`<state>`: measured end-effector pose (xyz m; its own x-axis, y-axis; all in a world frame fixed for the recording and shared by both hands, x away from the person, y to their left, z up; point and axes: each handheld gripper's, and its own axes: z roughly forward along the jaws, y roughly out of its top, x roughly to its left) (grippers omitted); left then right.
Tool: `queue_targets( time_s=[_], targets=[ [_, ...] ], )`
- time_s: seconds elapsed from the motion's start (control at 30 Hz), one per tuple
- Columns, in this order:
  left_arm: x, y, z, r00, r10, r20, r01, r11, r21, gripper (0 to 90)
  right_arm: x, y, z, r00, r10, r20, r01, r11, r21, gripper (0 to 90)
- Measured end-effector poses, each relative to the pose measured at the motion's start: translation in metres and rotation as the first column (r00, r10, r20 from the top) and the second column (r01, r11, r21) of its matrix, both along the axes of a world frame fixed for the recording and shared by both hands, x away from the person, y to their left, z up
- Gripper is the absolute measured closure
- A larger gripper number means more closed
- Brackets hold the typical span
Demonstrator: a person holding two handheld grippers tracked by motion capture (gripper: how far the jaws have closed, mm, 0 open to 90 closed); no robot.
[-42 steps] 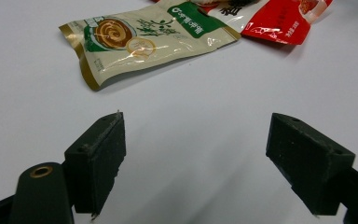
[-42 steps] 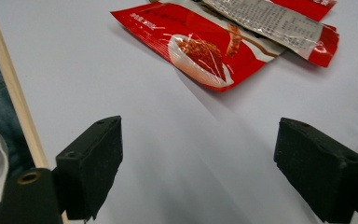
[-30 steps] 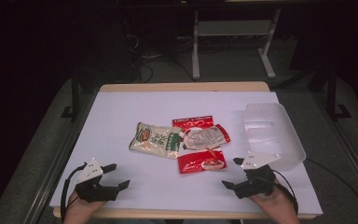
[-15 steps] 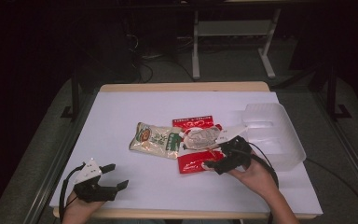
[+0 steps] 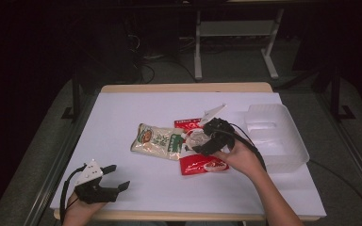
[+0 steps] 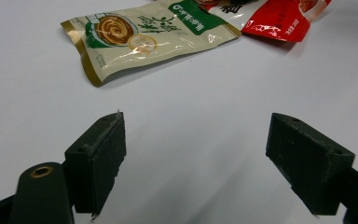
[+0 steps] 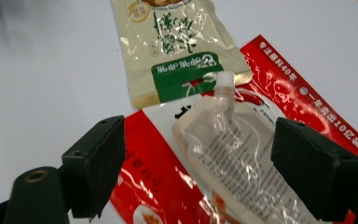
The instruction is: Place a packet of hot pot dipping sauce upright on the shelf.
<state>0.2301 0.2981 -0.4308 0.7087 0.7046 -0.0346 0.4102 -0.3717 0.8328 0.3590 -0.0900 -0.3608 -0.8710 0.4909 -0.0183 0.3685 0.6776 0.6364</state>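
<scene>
White covering spreads over our table (image 5: 136,108), and at its middle lies the clear spouted pouch (image 7: 233,154), our landmark; it rests on a red packet (image 7: 149,186), a second red packet (image 7: 303,102) shows behind it, and a cream-and-green packet (image 5: 156,140) lies just beside it, away from the clear plastic tub (image 5: 275,134). Our right gripper (image 5: 202,141) hangs directly over the pouch, jaws spread wide on either side of it, grasping nothing; our left gripper (image 5: 115,178) sits well apart from the pouch at the table's near edge, jaws likewise released and empty.
</scene>
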Motion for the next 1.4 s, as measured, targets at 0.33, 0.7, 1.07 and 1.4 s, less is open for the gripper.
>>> queue_targets(
  time_s=[0.33, 0.7, 1.07, 1.4],
  targets=[
    [0.001, 0.001, -0.001, 1.0000, 0.002, -0.004, -0.002, 1.0000, -0.005, 19.8, 0.024, 0.034, -0.010, 0.9994, -0.006, -0.034, 0.004, 0.998, -0.067, 22.4],
    [0.001, 0.003, -0.001, 0.9999, 0.003, -0.011, -0.004, 0.9999, -0.015, 20.2, 0.032, 0.059, -0.033, 0.9975, -0.033, -0.063, 0.021, 0.985, -0.173, 28.0],
    [0.001, 0.003, -0.001, 0.9999, 0.003, -0.014, -0.003, 0.9998, -0.020, 20.6, 0.036, 0.061, -0.049, 0.9920, -0.094, -0.084, 0.071, 0.966, -0.247, 38.8],
    [0.001, 0.002, -0.001, 0.9998, 0.002, -0.018, -0.002, 0.9997, -0.025, 21.1, 0.029, 0.063, -0.049, 0.9935, -0.109, -0.034, 0.096, 0.957, -0.272, 54.5]
  ],
)
